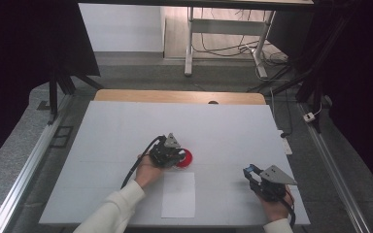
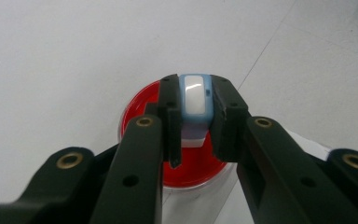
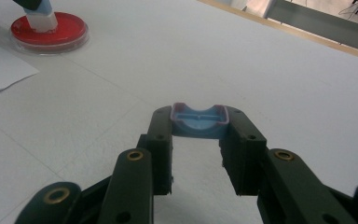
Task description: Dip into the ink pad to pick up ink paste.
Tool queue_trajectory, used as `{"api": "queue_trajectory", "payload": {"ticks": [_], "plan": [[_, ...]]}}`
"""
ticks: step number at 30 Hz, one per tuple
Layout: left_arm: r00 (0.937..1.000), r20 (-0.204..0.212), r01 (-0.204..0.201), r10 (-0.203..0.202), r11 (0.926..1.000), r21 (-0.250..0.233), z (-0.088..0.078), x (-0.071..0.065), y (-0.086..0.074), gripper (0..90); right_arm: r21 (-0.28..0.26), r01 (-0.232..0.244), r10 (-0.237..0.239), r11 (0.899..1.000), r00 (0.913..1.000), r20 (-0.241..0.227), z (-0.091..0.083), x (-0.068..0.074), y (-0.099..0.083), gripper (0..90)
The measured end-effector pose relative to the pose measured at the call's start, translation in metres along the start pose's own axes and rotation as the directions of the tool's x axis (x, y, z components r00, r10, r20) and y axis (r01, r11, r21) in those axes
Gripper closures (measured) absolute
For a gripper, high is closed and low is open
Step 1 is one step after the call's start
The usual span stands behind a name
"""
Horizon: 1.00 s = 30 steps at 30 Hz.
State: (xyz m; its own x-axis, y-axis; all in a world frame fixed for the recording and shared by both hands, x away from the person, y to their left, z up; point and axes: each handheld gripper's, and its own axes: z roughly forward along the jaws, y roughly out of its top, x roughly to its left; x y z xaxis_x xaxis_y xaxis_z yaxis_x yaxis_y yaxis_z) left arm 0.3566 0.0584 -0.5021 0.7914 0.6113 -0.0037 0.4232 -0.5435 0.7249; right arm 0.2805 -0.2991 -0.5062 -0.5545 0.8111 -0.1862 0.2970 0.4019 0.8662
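Stamp, small pale-blue plastic block (image 2: 195,100), light and rigid, clamped by left gripper (image 2: 195,116) over round red ink pad (image 2: 142,109); right gripper (image 3: 199,122) clamps blue plastic cap (image 3: 199,122).

A laboratory recording bay is indicated: a white-topped table (image 1: 126,126) is flanked by aluminium rails (image 1: 29,160), with dark curtains at left and right and loose cables (image 1: 233,48) on the far floor.

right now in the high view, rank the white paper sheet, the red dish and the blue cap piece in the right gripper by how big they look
1. white paper sheet
2. red dish, partly hidden by the left gripper
3. blue cap piece in the right gripper
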Motion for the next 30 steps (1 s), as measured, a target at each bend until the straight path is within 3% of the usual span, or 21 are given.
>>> {"api": "queue_trajectory", "payload": {"ticks": [13, 19, 30], "plan": [[0.9999, 0.003, 0.014, -0.014, 0.9978, -0.064, -0.015, 0.0, 0.004, 75.7, -0.004, -0.003, 0.003, 1.0, 1.0, 0.001, 0.0, -0.001, 0.0, 64.8], [0.9988, 0.034, 0.037, -0.034, 0.9952, -0.09, -0.023, 0.002, 0.004, 75.5, -0.004, -0.004, 0.004, 1.0, 1.0, 0.002, 0.0, 0.0, 0.0, 64.8], [0.997, 0.07, 0.04, -0.033, 0.9934, -0.108, -0.035, 0.0, 0.003, 75.5, -0.005, -0.003, 0.003, 1.0, 1.0, 0.001, 0.0, 0.0, 0.0, 64.8]]}}
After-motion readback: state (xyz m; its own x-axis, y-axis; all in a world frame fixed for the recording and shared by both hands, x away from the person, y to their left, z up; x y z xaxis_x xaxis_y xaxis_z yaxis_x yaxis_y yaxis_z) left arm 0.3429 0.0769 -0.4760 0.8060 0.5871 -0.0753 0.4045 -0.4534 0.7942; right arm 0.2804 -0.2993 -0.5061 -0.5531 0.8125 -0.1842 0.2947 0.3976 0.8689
